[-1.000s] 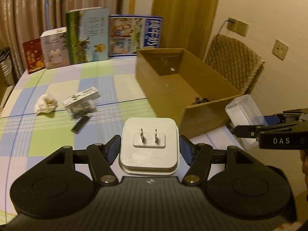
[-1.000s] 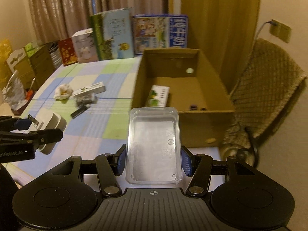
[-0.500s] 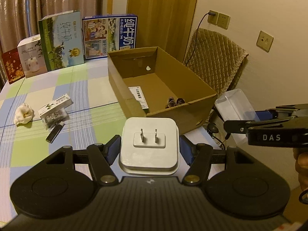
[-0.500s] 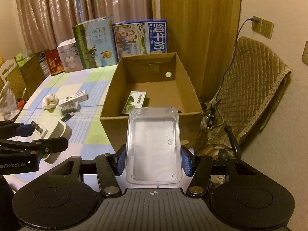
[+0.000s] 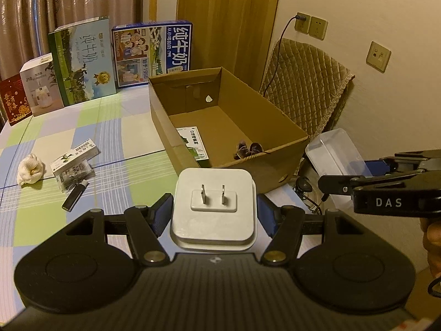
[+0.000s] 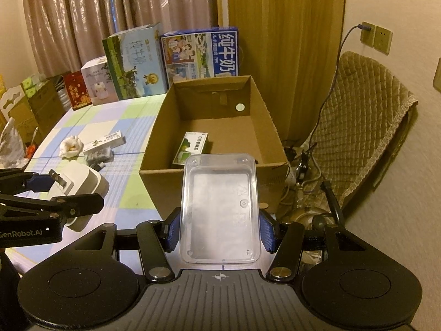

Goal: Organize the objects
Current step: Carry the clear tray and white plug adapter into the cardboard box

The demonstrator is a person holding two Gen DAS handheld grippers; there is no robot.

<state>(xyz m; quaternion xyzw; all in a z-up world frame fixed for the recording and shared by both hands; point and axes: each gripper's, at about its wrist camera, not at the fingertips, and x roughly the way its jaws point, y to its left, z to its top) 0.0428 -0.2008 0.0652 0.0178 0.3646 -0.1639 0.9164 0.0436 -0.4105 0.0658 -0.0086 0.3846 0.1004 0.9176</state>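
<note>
**Both claws loaded, now raised above the cardboard box**

Left claw (image 5: 214, 215) clamped on white plug adapter (image 5: 213, 207); right claw (image 6: 220, 231) clamped on clear plastic tray (image 6: 220, 209). Compared with a second ago: higher vantage, cardboard box (image 6: 264, 127) interior now open to view, green packet (image 6: 191, 149) lying inside. Both loads near the front wall, not yet over it. Likely next: carry forward, release inside. Loose items remaining on checked surface (image 5: 82, 229).
</note>
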